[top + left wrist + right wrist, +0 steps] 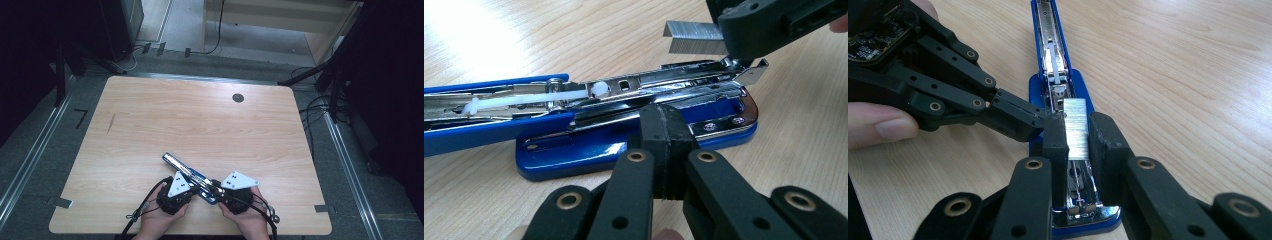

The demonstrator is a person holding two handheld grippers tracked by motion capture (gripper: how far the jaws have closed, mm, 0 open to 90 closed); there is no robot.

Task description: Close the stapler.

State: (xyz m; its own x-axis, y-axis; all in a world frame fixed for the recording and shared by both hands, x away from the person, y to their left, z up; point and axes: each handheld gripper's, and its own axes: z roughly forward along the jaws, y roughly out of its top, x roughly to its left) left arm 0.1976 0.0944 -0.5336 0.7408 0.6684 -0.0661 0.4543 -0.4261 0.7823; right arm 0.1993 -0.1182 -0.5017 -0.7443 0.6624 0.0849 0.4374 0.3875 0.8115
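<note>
The pale wooden counter [150,125] carries an opened blue stapler [192,179] near its front edge, between the person's two hands, its lid swung back so that the whole thing runs as one long line from near right to far left in the high view. The left claw [663,131] is clenched with nothing between its pads, its tip resting against the side of the stapler's metal magazine [664,82], apparently steadying it. The right claw [1077,135] is grasping a short strip of staples [1077,129] and hangs just above the open magazine channel [1075,182]. What the next move likely turns on is alignment: the strip's long axis already lies along the channel's, directly over it, so lowering it straight down should seat it. The right hand is the nearer one to that work. The gap between strip and rail is hard to judge, the right claw covers the strip's sides, and in the high view both claws hide the stapler's base.
</note>
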